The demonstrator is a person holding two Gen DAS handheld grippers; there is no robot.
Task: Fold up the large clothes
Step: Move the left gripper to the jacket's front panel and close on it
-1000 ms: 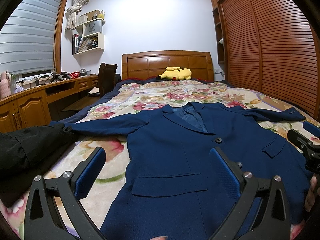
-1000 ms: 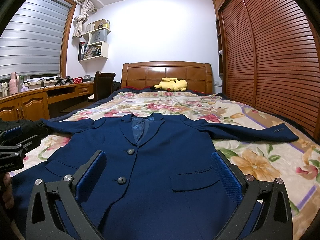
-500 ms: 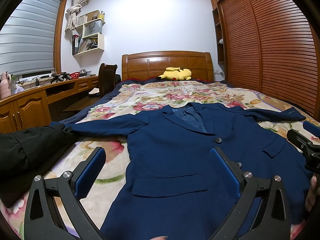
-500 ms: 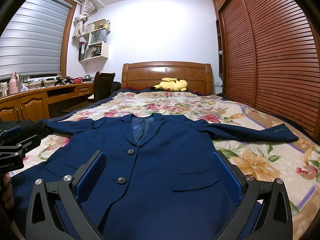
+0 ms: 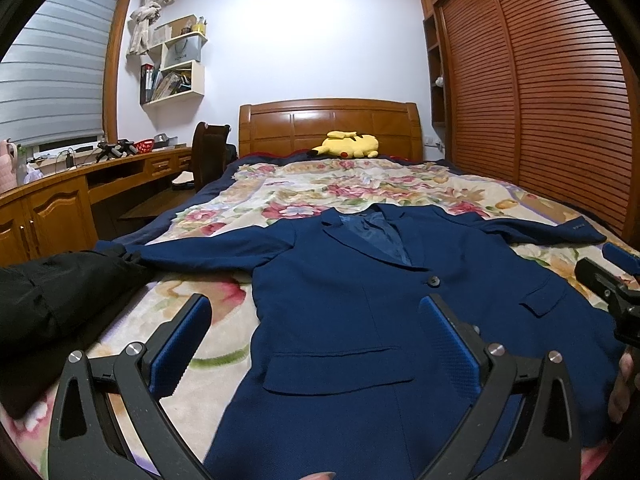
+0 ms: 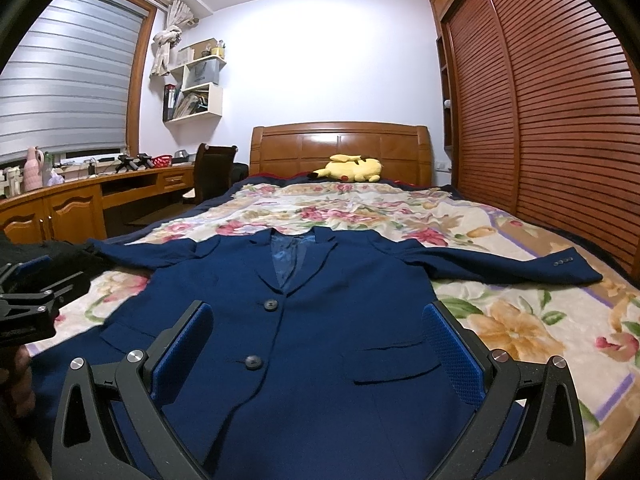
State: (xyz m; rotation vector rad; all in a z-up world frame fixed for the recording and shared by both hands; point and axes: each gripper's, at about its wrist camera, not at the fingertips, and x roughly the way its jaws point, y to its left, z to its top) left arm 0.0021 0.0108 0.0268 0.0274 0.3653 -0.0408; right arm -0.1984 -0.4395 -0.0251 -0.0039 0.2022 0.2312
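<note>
A navy blue blazer (image 6: 320, 320) lies on a cream floral blanket (image 6: 520, 320), beside a black garment (image 5: 48, 296) and a yellow plush toy (image 5: 350, 145).

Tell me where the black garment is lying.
In the left wrist view the black garment lies at the bed's left edge, touching the blue jacket sleeve's cuff, beside the wooden desk.
</note>
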